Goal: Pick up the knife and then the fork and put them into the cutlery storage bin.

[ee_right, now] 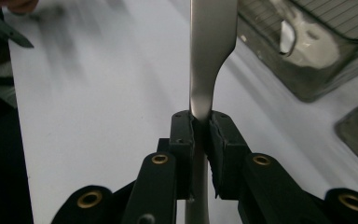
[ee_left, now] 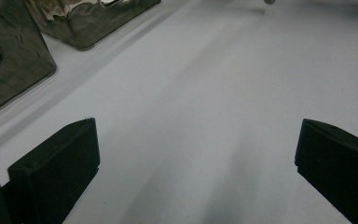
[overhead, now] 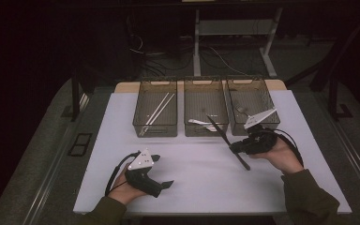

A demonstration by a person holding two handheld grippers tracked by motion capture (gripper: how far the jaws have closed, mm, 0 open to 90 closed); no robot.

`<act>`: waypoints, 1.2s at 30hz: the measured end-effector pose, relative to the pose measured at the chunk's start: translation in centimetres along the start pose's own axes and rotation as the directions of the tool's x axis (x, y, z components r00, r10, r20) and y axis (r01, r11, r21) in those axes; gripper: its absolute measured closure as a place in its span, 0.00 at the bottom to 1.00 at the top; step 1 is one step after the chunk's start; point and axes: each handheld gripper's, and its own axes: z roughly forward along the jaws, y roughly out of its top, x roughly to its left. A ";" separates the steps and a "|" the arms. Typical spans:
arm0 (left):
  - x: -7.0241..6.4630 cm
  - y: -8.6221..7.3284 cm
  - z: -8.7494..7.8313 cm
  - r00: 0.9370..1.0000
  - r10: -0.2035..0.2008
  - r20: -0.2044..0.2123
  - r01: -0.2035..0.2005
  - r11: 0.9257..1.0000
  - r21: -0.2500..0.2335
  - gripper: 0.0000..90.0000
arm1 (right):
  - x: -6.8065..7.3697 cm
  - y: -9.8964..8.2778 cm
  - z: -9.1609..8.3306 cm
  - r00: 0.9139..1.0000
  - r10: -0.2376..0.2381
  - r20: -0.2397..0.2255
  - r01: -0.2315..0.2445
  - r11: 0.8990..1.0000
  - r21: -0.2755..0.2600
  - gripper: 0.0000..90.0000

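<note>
The right gripper (ee_right: 200,122) is clamped tight on a metal utensil (ee_right: 210,51), jaws pinching its narrow neck, and the broad flat part runs up and away from the pads. From above, that utensil (overhead: 227,141) sits slanted in the right gripper (overhead: 240,146), its upper end reaching toward the front wall of the middle bin (overhead: 205,108), its lower end hanging out over bare white table (overhead: 201,178). Which kind of utensil it is, I can't tell.

Taking the middle bin as the marker: it holds a pale utensil (overhead: 198,122) at its near end. To its left stands the left bin (overhead: 155,107) with two long sticks (overhead: 158,109) lying slantwise inside; to its right the right bin (overhead: 252,104), whose near corner lies behind the grey plate on the right gripper. All three stand in a row along the far edge of the table.

Well in front of the middle bin and off to the left, the left gripper (overhead: 161,169) rests low in the hand, jaws wide apart, nothing between them (ee_left: 196,154). Between both grippers and the bin row the white surface lies open, and there is free table out to the near edge.
</note>
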 end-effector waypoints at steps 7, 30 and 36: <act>0.0 0.0 0.1 1.000 -0.004 0.001 0.004 1.000 -0.002 0.00 | -0.7 -0.2 -1.5 0.999 0.044 0.001 -0.044 0.996 -0.077 0.89; 0.1 -0.1 0.1 1.000 -0.016 -0.002 0.016 1.000 -0.005 0.00 | -3.7 2.0 -7.7 0.974 0.135 0.183 -0.078 0.954 -0.288 0.89; 0.1 -0.1 0.1 1.000 -0.021 0.001 0.021 1.000 -0.011 0.00 | -5.9 3.4 -8.8 0.946 0.161 0.280 -0.070 0.949 -0.307 0.89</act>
